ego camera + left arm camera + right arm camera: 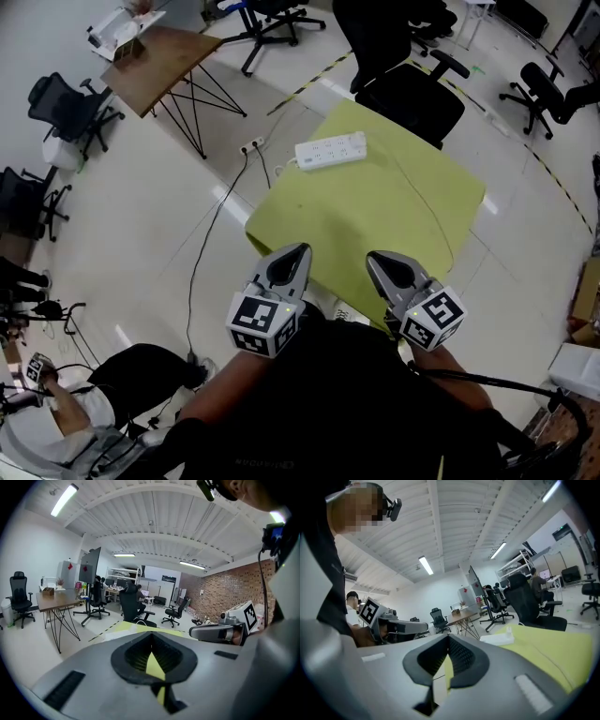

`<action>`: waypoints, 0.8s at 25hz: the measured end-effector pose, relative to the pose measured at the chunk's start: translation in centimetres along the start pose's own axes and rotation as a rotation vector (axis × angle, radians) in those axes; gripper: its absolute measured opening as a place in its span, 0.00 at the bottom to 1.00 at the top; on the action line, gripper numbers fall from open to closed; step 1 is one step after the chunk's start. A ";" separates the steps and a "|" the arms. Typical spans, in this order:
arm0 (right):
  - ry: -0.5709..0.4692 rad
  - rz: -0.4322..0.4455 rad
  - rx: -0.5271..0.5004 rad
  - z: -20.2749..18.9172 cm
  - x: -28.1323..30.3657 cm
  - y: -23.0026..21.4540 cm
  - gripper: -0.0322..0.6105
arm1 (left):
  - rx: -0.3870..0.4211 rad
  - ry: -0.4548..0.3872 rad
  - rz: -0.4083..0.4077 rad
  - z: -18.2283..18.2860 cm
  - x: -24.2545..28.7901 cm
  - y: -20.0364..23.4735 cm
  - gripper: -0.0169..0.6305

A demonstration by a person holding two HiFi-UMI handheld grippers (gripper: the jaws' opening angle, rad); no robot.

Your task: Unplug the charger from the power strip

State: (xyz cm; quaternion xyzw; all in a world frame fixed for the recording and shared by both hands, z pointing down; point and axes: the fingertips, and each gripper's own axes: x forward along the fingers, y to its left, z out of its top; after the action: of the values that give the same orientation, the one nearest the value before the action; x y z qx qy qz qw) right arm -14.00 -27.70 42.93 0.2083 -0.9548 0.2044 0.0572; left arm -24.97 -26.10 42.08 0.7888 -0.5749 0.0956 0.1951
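A white power strip (330,151) lies at the far edge of the yellow-green table (375,216), its white cord running off the left side. In the right gripper view the power strip (499,639) carries a small white charger (508,630) that stands up from it. My left gripper (298,251) and right gripper (375,258) hover side by side over the table's near edge, well short of the strip. Both are shut with nothing between the fingers. The left gripper (151,637) shows its tips meeting, and so does the right gripper (449,637).
A black office chair (403,84) stands just behind the table. A wooden trestle table (164,61) sits at the upper left. A floor socket (251,145) and a black cable (202,272) lie on the floor left of the table. More chairs stand around.
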 end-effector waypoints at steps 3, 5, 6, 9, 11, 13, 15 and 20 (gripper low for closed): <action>0.000 -0.021 0.033 -0.2 0.9 -1.6 0.05 | 0.005 0.018 -0.011 0.4 1.5 0.9 0.04; 0.003 -0.037 0.046 -0.5 1.6 -2.6 0.05 | 0.002 0.031 -0.020 0.2 2.4 1.5 0.04; 0.007 -0.046 0.049 -0.6 2.0 -3.0 0.05 | -0.001 0.038 -0.025 -0.1 2.9 1.9 0.04; 0.026 -0.080 0.056 -0.8 3.4 -4.1 0.05 | -0.013 0.057 -0.046 -0.4 4.7 3.6 0.04; 0.037 -0.100 0.054 -0.7 4.9 -5.3 0.05 | -0.010 0.057 -0.057 0.1 6.1 5.3 0.04; 0.044 -0.125 0.053 -0.5 6.7 -6.8 0.05 | 0.006 0.060 -0.066 0.7 7.8 7.2 0.04; 0.056 -0.162 0.066 -0.4 8.3 -8.0 0.05 | 0.013 0.077 -0.086 0.9 9.1 9.1 0.04; 0.082 -0.228 0.095 -0.4 12.6 -10.4 0.05 | 0.018 0.110 -0.140 1.0 11.8 13.3 0.04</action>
State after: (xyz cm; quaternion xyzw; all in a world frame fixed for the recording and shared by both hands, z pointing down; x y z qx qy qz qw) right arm -21.01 -40.84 49.51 0.3095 -0.9110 0.2499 0.1091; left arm -33.86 -40.32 48.25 0.8223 -0.5060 0.1303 0.2254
